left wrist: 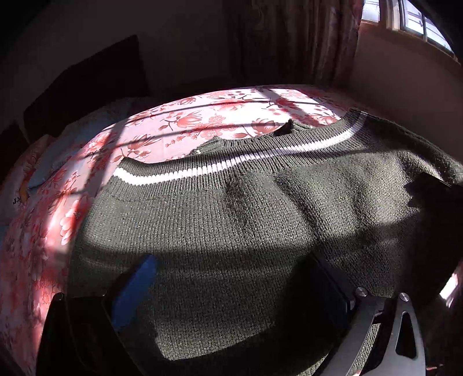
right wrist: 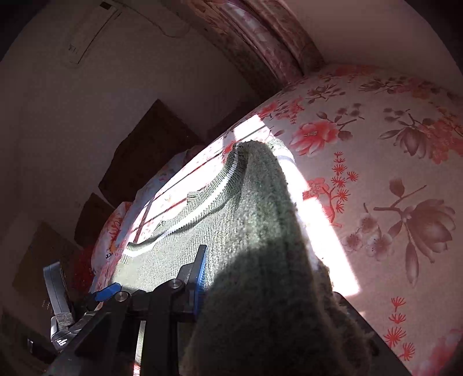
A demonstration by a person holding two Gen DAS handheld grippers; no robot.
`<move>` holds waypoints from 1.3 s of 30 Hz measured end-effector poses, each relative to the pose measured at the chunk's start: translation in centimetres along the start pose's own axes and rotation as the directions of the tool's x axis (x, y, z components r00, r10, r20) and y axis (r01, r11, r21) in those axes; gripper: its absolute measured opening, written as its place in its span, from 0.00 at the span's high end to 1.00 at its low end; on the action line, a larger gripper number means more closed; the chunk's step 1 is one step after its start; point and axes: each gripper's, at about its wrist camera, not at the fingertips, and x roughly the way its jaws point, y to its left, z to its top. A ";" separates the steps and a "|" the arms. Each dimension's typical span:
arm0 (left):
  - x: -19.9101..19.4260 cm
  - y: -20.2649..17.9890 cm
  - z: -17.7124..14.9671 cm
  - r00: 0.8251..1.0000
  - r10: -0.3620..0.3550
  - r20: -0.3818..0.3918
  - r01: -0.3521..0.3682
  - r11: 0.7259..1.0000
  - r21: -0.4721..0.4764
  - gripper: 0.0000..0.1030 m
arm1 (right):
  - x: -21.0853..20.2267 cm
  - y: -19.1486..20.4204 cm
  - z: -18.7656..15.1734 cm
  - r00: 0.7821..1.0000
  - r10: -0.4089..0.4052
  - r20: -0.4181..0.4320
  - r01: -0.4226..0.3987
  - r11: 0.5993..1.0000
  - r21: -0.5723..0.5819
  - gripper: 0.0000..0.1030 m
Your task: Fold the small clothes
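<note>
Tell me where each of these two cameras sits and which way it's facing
Left wrist: on the left gripper, looking down over the dark green sweater toward the window; its two fingers show.
Right wrist: on the right gripper, facing along the floral bedsheet; its jaws pinch a sweater fold.
Shared: sweater, bedsheet.

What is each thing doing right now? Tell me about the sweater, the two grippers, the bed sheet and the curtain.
Sweater: spread on the bed, one side lifted in a fold.
Right gripper: shut on the sweater's lifted fold.
Left gripper: open, fingers either side of the knit, not pinching it.
Bed sheet: flat, partly sunlit.
Curtain: pulled aside from the window.
</note>
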 end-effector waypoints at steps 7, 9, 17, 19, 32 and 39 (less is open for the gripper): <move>-2.1 -2.0 -3.1 0.994 -0.094 -0.053 0.101 0.986 0.132 0.00 | -0.5 3.7 0.5 0.995 -0.083 0.062 0.092 0.984 -0.153 0.74; -2.9 -2.3 -3.6 0.995 -0.081 -0.054 0.090 0.976 0.196 0.00 | -0.7 6.5 0.2 0.988 -0.114 0.105 0.138 0.954 -0.268 0.74; -4.9 11.4 -0.9 0.800 -0.589 0.116 0.577 0.700 -0.421 0.00 | 2.3 18.7 -6.9 0.953 -0.163 0.257 0.303 0.561 -0.771 0.74; -4.3 13.2 -1.1 0.729 -0.666 0.160 0.643 0.583 -0.497 0.00 | 4.3 20.3 -10.0 0.944 -0.191 0.270 0.326 0.414 -0.850 0.74; -1.2 12.0 -1.1 0.554 -0.821 0.137 0.695 0.365 -0.619 0.00 | 7.7 19.8 -15.9 0.898 -0.182 0.400 0.419 0.084 -0.904 0.74; 0.4 8.0 3.9 0.632 -0.775 0.017 0.644 0.513 -0.567 0.00 | 7.1 19.3 -16.3 0.917 -0.162 0.364 0.379 0.077 -0.922 0.71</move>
